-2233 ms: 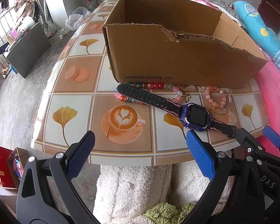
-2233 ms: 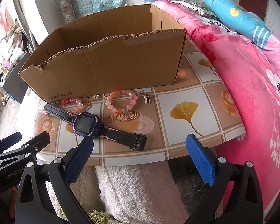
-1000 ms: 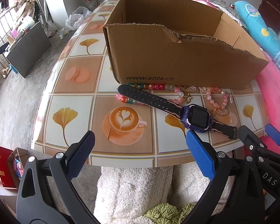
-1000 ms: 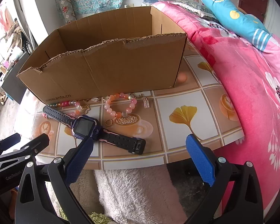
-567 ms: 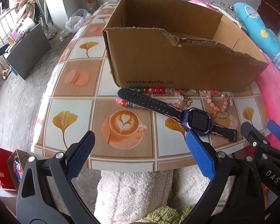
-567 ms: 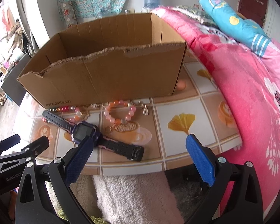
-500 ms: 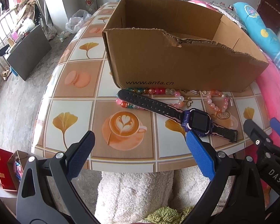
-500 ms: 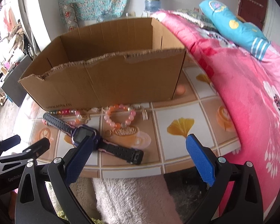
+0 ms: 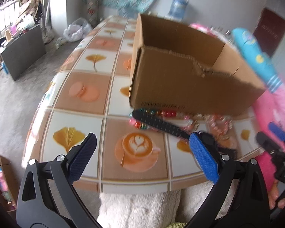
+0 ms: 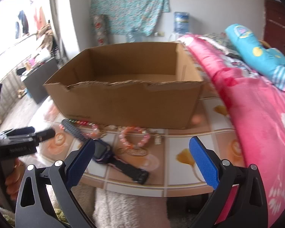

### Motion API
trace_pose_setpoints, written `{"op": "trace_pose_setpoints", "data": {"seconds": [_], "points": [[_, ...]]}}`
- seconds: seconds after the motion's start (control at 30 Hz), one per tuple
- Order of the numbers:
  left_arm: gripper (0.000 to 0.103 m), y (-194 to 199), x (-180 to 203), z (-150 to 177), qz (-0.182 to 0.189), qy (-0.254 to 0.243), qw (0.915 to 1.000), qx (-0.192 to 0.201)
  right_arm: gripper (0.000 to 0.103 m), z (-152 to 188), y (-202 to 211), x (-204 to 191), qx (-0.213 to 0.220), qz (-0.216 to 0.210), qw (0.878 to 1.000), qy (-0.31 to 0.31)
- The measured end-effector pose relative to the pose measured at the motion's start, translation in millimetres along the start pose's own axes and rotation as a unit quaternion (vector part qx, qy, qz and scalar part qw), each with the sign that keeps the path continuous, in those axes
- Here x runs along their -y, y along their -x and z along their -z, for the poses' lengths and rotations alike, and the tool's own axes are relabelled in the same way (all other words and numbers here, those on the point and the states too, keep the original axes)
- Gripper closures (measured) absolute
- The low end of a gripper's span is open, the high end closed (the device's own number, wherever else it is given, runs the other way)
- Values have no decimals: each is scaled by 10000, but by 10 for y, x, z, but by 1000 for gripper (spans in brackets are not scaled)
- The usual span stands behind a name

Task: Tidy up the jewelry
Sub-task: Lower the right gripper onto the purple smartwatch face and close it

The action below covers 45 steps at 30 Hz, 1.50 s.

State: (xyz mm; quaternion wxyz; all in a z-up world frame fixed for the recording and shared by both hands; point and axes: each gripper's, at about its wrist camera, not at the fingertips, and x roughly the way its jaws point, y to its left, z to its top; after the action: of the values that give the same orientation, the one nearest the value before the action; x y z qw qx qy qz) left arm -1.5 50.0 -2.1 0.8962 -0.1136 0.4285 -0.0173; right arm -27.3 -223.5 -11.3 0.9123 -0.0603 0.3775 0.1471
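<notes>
- Watch: laid flat on the desk, near the box; long axis running far-left to near-right.
- Right gripper: fingers spread, empty; judged nearer the watch.
- Left gripper: fingers spread, empty.

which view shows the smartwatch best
The right wrist view: the smartwatch lies on the table with its purple face and the lower strap down to the buckle visible, though blurred. In the left wrist view only its black perforated strap shows clearly; the left gripper's finger hides the face.
</notes>
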Motion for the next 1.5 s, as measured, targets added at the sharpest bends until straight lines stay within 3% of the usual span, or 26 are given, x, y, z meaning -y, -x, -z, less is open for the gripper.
{"op": "trace_pose_setpoints", "data": {"seconds": [0.1,0.27,0.4,0.53,0.6,0.67,0.77,1.2,1.5], "points": [[8,5,-159,-38,180,340,9992,121,10,10,-143,-146,-214,-474,9986,52],[9,-158,-353,-94,479,832,9954,-40,24,34,-403,-362,-608,-758,9950,248],[9,-246,-341,-140,496,656,9966,1,29,48,-548,-481,-801,-757,9930,436],[9,-347,-296,-203,738,507,9960,-13,39,81,-664,-562,-957,-681,9909,659],[14,-381,-277,-214,787,457,9958,24,46,110,-699,-588,-1035,-682,9898,700],[30,-465,-236,-232,809,388,9959,-95,50,126,-728,-606,-1092,-748,9887,698],[39,-560,-215,-255,861,448,9951,-204,51,130,-769,-626,-1139,-774,9873,797],[46,-711,-153,-257,882,379,9950,-283,51,153,-833,-620,-1137,-954,9854,837],[50,-590,-261,-244,1542,775,9849,-116,51,233,-745,-689,-1066,-744,9840,1219]]}}
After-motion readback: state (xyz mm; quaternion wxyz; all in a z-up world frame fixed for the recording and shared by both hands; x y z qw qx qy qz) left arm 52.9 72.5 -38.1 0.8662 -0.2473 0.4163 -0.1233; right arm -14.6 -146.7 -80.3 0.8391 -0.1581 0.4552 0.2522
